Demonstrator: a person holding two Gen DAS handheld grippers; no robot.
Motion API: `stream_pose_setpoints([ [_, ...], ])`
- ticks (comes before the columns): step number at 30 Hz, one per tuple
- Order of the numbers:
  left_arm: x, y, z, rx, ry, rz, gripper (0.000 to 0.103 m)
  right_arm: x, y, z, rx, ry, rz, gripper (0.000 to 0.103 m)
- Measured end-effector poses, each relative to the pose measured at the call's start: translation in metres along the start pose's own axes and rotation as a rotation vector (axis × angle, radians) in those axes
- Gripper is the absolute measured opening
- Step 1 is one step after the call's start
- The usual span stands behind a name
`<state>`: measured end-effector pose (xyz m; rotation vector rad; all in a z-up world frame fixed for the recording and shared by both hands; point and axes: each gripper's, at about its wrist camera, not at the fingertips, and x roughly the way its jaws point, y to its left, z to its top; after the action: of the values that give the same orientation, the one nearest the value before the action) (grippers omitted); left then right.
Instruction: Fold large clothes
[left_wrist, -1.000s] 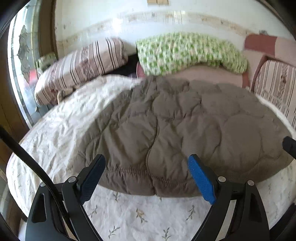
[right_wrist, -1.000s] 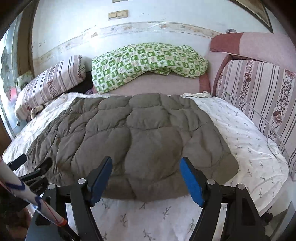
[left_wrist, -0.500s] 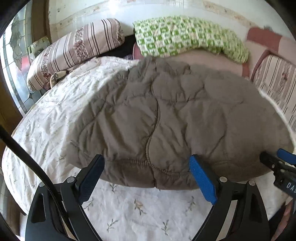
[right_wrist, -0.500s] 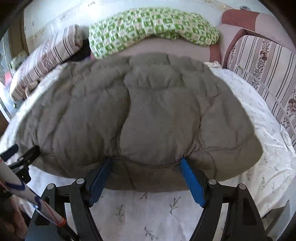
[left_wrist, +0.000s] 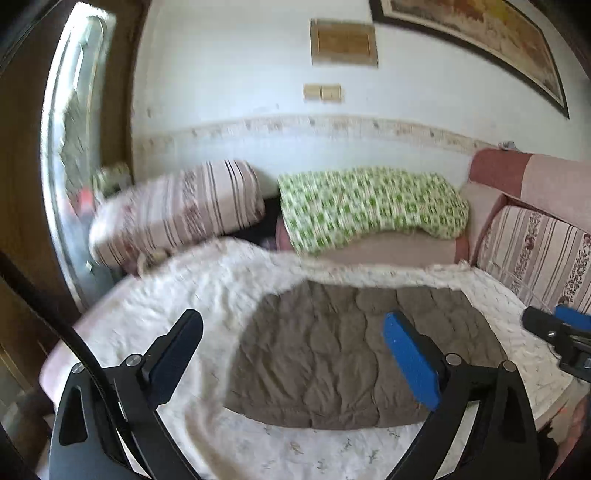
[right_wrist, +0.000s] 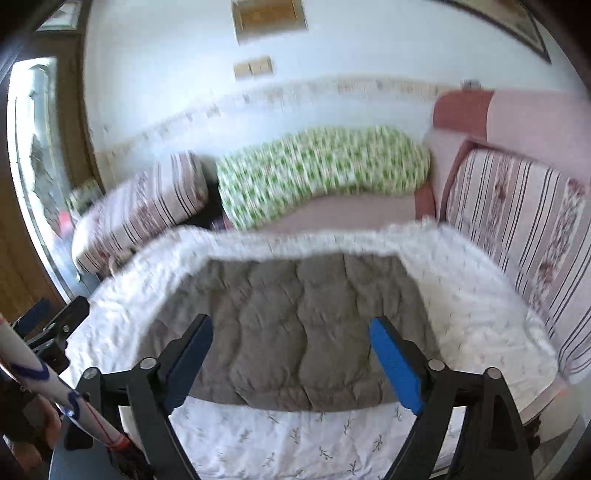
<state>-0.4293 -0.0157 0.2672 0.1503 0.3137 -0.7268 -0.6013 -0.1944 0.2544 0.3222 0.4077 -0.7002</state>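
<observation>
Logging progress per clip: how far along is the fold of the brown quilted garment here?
Done: the brown quilted garment lies as a compact rectangle on the floral sheet. In hand: nothing; the left gripper and right gripper are open above it. Left: possibly another fold.

At the centre of the frame the quilted jacket (left_wrist: 354, 354) is a dull grey-brown. The bed sheet (left_wrist: 207, 295) around it is white with small green sprigs. In the upper middle lies a green-and-white checked pillow (left_wrist: 369, 206); at its left is a cream bolster (left_wrist: 177, 210) with maroon stripes. My left claw (left_wrist: 291, 354) is black with one blue pad; my right claw (right_wrist: 291, 358) has two.
</observation>
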Motion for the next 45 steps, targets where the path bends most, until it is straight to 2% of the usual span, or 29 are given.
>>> stream_pose_setpoints([
  [3, -0.022, 0.002, 0.004, 0.017, 0.002, 0.074, 0.101, -0.036, 0.009, -0.003, -0.009, -0.053, -0.012, 0.095],
  [8, -0.050, 0.010, -0.020, 0.017, 0.017, 0.068, 0.101, -0.088, 0.016, -0.036, 0.029, -0.127, -0.058, 0.101],
  [10, -0.059, 0.015, -0.035, -0.013, 0.009, 0.077, 0.101, -0.101, 0.020, -0.052, 0.013, -0.161, -0.086, 0.103],
  [13, -0.061, 0.019, -0.053, -0.058, 0.045, 0.085, 0.101, -0.106, 0.030, -0.064, -0.051, -0.180, -0.115, 0.103],
  [15, -0.054, 0.020, -0.059, -0.069, 0.087, 0.094, 0.101, -0.102, 0.038, -0.067, -0.082, -0.183, -0.132, 0.103],
  [17, -0.047, 0.017, -0.059, -0.051, 0.123, 0.081, 0.101, -0.097, 0.040, -0.068, -0.081, -0.167, -0.113, 0.103],
  [23, -0.036, 0.005, -0.063, -0.013, 0.165, 0.032, 0.101, -0.079, 0.046, -0.071, -0.107, -0.128, -0.089, 0.103],
  [28, -0.019, -0.003, -0.075, 0.033, 0.190, 0.069, 0.101, -0.045, 0.046, -0.075, -0.105, -0.043, -0.069, 0.103],
  [33, -0.001, -0.002, -0.085, 0.041, 0.224, 0.085, 0.101, -0.030, 0.054, -0.079, -0.130, -0.035, -0.067, 0.103],
  [38, 0.018, -0.001, -0.094, 0.041, 0.288, 0.066, 0.101, -0.012, 0.056, -0.087, -0.146, 0.010, -0.076, 0.103],
  [45, 0.030, 0.001, -0.104, 0.043, 0.324, 0.053, 0.101, 0.001, 0.054, -0.091, -0.141, 0.038, -0.088, 0.103],
])
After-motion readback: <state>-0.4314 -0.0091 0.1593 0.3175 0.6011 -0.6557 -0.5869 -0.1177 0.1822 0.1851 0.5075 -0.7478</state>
